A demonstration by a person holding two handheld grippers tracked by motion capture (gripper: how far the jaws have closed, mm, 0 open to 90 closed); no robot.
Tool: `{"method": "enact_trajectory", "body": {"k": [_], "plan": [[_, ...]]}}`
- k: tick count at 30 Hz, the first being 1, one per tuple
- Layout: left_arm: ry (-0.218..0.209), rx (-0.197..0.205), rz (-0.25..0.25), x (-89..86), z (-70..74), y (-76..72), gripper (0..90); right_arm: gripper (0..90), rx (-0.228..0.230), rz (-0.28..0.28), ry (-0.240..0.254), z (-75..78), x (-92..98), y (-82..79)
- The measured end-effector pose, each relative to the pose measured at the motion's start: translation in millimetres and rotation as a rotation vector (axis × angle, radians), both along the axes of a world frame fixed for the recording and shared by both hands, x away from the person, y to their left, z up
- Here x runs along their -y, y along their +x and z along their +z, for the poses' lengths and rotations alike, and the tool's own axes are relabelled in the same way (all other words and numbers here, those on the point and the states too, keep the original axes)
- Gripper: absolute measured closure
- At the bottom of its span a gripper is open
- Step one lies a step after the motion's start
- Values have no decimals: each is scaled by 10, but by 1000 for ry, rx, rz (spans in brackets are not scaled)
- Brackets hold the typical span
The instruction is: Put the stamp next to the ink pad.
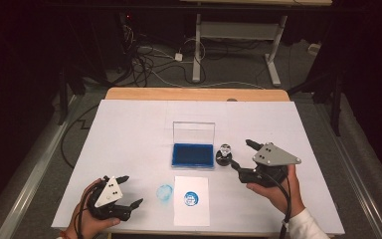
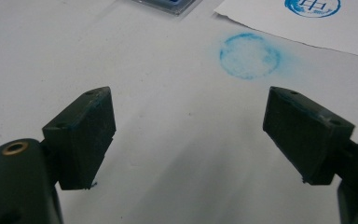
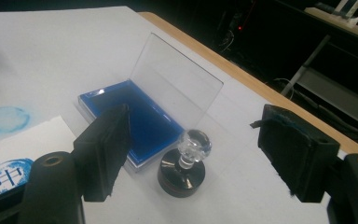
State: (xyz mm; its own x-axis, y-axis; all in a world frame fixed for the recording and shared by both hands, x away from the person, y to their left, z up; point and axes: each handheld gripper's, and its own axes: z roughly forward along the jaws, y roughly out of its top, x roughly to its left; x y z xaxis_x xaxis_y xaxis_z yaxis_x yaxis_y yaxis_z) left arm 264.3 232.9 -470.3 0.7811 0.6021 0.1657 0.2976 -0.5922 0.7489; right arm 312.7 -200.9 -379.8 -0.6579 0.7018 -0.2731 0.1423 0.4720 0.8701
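My left tool [image 1: 124, 191] and right tool [image 1: 240, 155] both gape apart, holding nothing. The round stamp [image 1: 224, 155] stands upright on the counter [image 1: 129, 129], just beside the open blue ink pad [image 1: 193, 154].

Left gripper [image 1: 124, 190] and right gripper [image 1: 242, 156], jaws wide apart, both hand-held.

Round blue smudge [image 1: 164, 192] on the white table cover [image 1: 129, 129], just ahead of the left tongs [image 1: 133, 189]; well beyond the right tongs [image 1: 241, 153], tangled cables [image 1: 149, 59] and white desk legs [image 1: 197, 45]
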Motion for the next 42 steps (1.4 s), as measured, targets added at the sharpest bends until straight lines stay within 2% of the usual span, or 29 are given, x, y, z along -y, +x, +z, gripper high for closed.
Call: {"method": "enact_trajectory", "body": {"k": [9,16,25,29,32,35,39,42], "plan": [[3,-4,-1,8,-7,3,166,255,14,12,-4,-45,76,-111],[2,4,6,-4,3,5,166,256,13,-11,-7,-120,138,-165],[-3,15,13,-8,22,2,166,238,9,4,-13,-249,233,-241],[-8,21,18,-12,31,3,166,238,3,1,-35,-329,259,-268],[-12,22,20,-14,36,7,166,237,4,3,-25,-370,299,-300],[-17,26,19,-13,44,14,166,233,-1,-15,-27,-416,349,-326],[-23,39,33,-12,67,16,166,233,-17,-39,-1,-492,447,-369],[-25,46,40,-14,79,14,166,231,-42,-81,15,-595,527,-426]]}}
